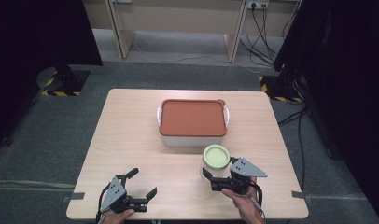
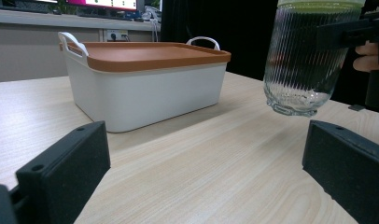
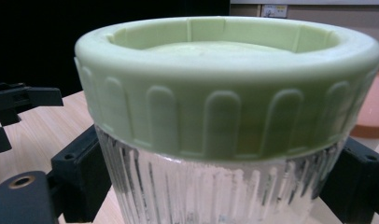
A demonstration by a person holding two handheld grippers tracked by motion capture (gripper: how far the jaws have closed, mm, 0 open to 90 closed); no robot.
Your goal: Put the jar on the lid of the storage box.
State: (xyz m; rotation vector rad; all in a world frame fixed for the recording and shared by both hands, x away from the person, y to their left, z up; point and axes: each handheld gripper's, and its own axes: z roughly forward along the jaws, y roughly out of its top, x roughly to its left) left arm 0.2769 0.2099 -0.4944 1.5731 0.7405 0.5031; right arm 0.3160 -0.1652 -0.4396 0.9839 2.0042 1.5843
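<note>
High view. Desk (image 1: 131, 140) of pale wood carries a white storage box (image 1: 192, 139) with an orange lid (image 1: 192, 117) at centre frame. Just below and right of the box you hold a ribbed glass jar (image 1: 214, 163) with a pale green screw cap (image 1: 215, 156); your right tool (image 1: 220, 175) clamps the jar from its near side, below the cap, so the cap stays free to be turned or reached. At lower left your left tool (image 1: 143, 183) rests near the desk's front edge with its jaws spread wide and nothing between them, well apart from the jar, probably parked there until the cap needs a second grip.

Left gripper view. Two black jaws rise at the lower left and lower right corners, open, with bare desk between. The box sits in the upper left half, its lid seated flat and its white handles (image 2: 73, 41) standing above the rim. At upper right the jar (image 2: 299, 60) hangs with its base clear of the desk, a shadow beneath it, so you are carrying it and not resting it. It looks empty.

Right gripper view. Cap (image 3: 225, 79) and fluted glass (image 3: 215, 196) loom close at centre, with a jaw on each side of the glass at lower left and lower right, closed on the jar beneath the cap's skirt. The grip sits high, likely to keep the jar upright. The left tool (image 3: 15, 109) appears at the left edge.
</note>
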